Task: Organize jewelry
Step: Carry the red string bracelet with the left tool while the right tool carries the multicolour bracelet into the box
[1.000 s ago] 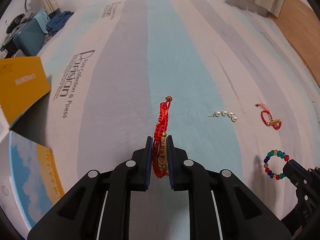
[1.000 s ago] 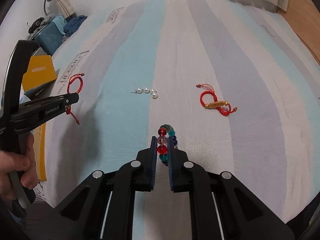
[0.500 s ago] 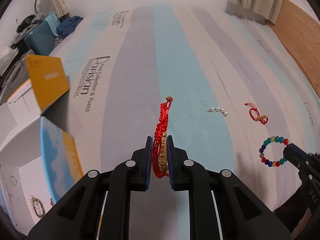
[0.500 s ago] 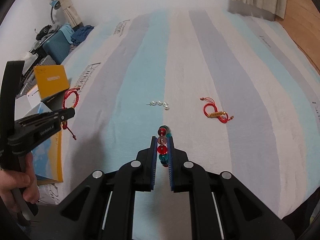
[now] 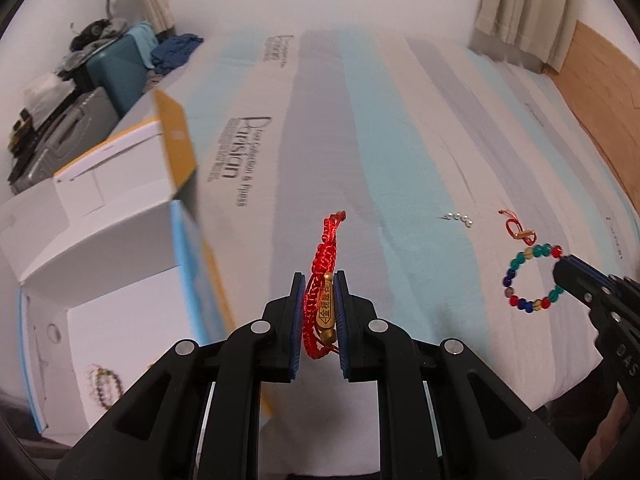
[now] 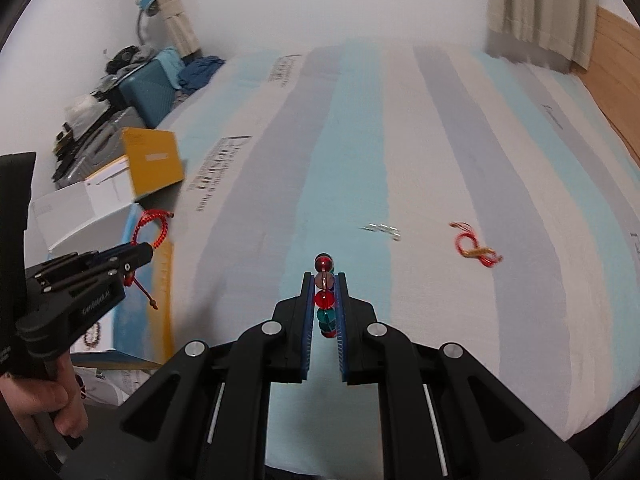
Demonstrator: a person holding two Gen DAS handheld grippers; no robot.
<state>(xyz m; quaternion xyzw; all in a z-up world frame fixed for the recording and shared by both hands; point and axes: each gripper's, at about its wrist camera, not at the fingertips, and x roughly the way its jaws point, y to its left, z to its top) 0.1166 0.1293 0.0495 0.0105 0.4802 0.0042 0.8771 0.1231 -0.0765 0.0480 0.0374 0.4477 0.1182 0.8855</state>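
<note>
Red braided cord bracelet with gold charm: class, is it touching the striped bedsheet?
Apart. The right wrist view shows the bracelet held above the open box, off the bedsheet.

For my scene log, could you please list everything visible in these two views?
Red braided cord bracelet with gold charm: one, in left gripper.
Multicoloured glass bead bracelet: one, in right gripper.
Second red cord bracelet: one, on bed.
Pearl bead strand: one, white, on bed.
Open cardboard box: one, white and yellow, left of bed.
Striped bedsheet: one, blue, grey, white.
Teal suitcase: one, far left.
Left gripper: black, shut.
Right gripper: black, shut.
</note>
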